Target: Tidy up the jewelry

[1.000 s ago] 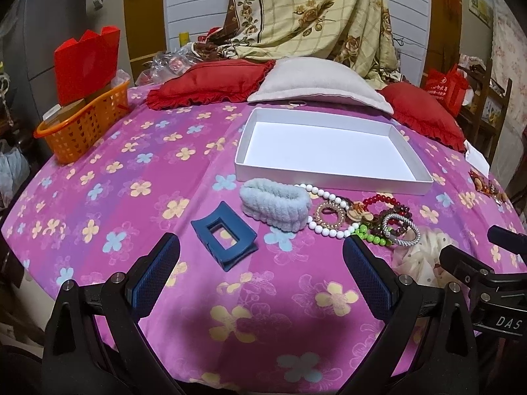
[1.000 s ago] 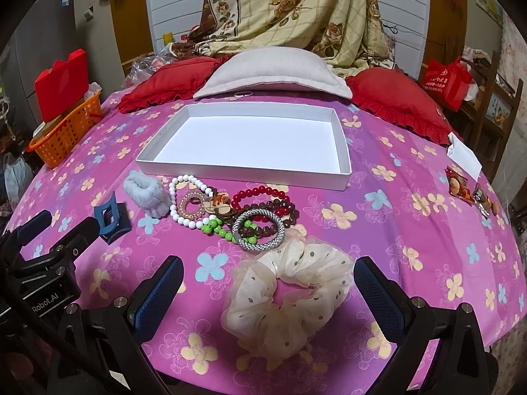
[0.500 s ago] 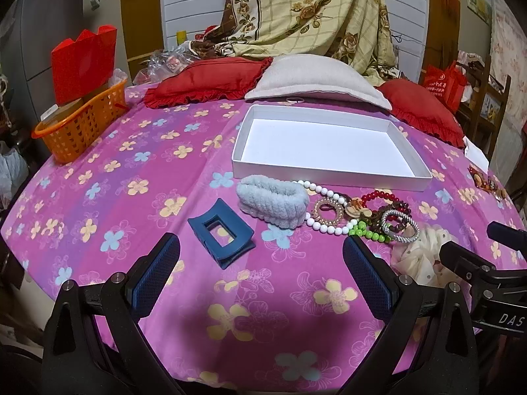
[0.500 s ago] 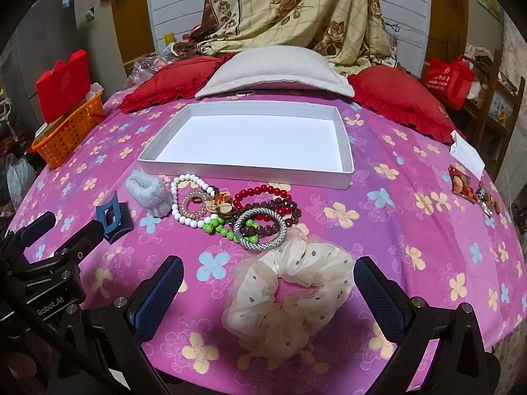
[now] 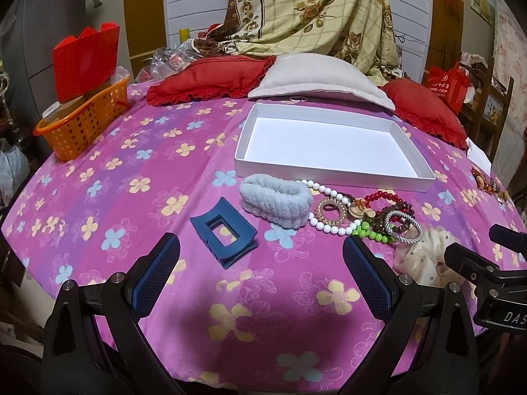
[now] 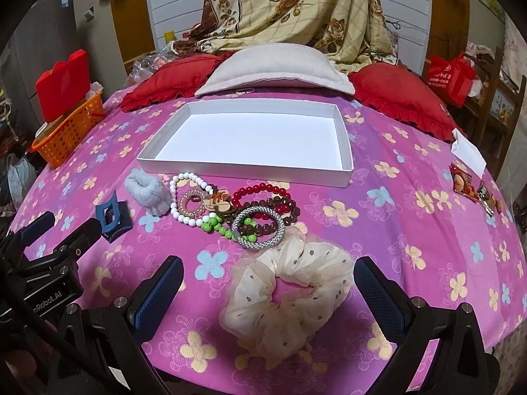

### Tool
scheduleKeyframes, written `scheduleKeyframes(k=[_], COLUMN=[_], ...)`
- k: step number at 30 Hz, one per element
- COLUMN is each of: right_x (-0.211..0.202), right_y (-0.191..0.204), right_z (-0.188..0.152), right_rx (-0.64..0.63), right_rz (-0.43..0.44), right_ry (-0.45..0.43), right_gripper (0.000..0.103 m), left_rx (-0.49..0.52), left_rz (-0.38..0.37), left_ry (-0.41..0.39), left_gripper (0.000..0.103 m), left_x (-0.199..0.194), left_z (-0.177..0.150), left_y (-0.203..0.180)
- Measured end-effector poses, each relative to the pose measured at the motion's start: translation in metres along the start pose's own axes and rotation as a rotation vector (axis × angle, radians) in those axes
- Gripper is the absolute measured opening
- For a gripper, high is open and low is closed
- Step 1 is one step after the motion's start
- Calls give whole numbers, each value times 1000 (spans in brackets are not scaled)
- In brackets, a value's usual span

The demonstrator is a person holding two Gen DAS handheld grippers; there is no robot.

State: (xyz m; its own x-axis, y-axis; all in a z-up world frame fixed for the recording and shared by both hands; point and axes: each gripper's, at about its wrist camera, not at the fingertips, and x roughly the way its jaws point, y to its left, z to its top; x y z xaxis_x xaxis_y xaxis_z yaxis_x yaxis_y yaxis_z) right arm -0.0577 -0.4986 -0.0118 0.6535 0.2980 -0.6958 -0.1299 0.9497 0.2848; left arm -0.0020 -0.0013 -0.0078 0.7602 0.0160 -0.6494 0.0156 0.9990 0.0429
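Note:
An empty white tray lies on the pink flowered cloth. In front of it lie a blue hair claw, a grey fluffy scrunchie, a white bead bracelet, red, brown and green bead bracelets, a silver bangle and a cream dotted scrunchie. My left gripper is open, just short of the claw. My right gripper is open with the cream scrunchie between its fingers, apart from them.
An orange basket with a red box stands at the far left. Red and beige cushions line the back edge. Snack packets and a white card lie at the right.
Both grippers have eased slightly forward and lower toward the items. Nothing on the cloth has moved.

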Motion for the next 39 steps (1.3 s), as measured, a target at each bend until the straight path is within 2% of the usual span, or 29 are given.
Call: scheduleKeyframes(k=[3, 7, 10, 13, 31, 39], right_x=[0, 0, 0, 1, -1, 1], right_y=[0, -1, -3, -4, -3, -1], right_z=[0, 0, -1, -1, 0, 0], right_rx=[0, 2, 8, 12, 6, -6], right_rz=[0, 4, 24, 39, 33, 43], right_ry=[0, 1, 6, 10, 19, 30], right_gripper=[103, 103, 103, 103, 103, 103], left_rx=[31, 46, 21, 5, -21, -7], left_rz=[31, 32, -5, -21, -27, -32], left_ry=[-46, -49, 11, 25, 26, 53], left_gripper=[100, 100, 100, 100, 100, 100], left_x=[-2, -1, 1, 0, 2, 7], left_z=[1, 2, 1, 2, 3, 0], left_y=[1, 1, -1, -1, 2, 0])
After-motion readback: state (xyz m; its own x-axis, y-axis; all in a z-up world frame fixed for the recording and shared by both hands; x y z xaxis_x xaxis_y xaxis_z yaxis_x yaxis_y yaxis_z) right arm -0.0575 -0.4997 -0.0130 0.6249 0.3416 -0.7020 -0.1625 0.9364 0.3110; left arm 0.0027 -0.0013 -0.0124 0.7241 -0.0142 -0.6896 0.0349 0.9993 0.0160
